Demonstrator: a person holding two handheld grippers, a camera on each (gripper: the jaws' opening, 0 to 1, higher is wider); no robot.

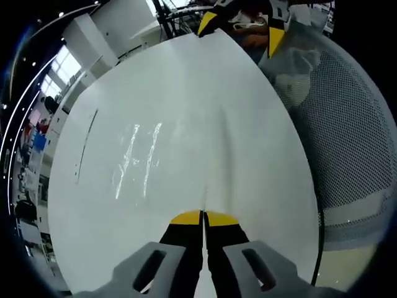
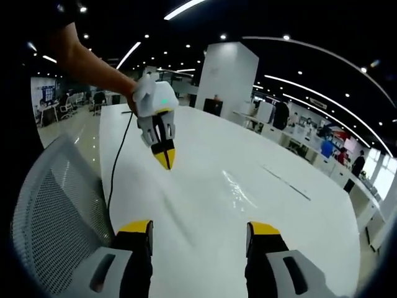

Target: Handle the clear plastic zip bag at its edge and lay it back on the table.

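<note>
Containers: the one container present is the clear plastic zip bag, lying flat on the white table. It is nearly see-through; its outline reads mainly from glare streaks and a faint crease running along the table surface. Whether anything is inside cannot be told; it appears flat.

Left gripper: in the left gripper view its yellow-tipped jaws are pressed together with only a thin seam between them. A fine crease line runs from the tips up across the table, which suggests the bag's edge is pinched there, but the film is too clear to confirm this. In the right gripper view the same left gripper is held by a person's hand, tips pointing down and just at the table surface, with a black cable trailing from it toward the table edge.

Right gripper: jaws spread wide apart, nothing between them, above the near part of the table. The bag's glare patch lies ahead of it, near but apart. In the left gripper view the right gripper's yellow tips appear at the far table edge.

A grey mesh chair stands just beside the table.
</note>
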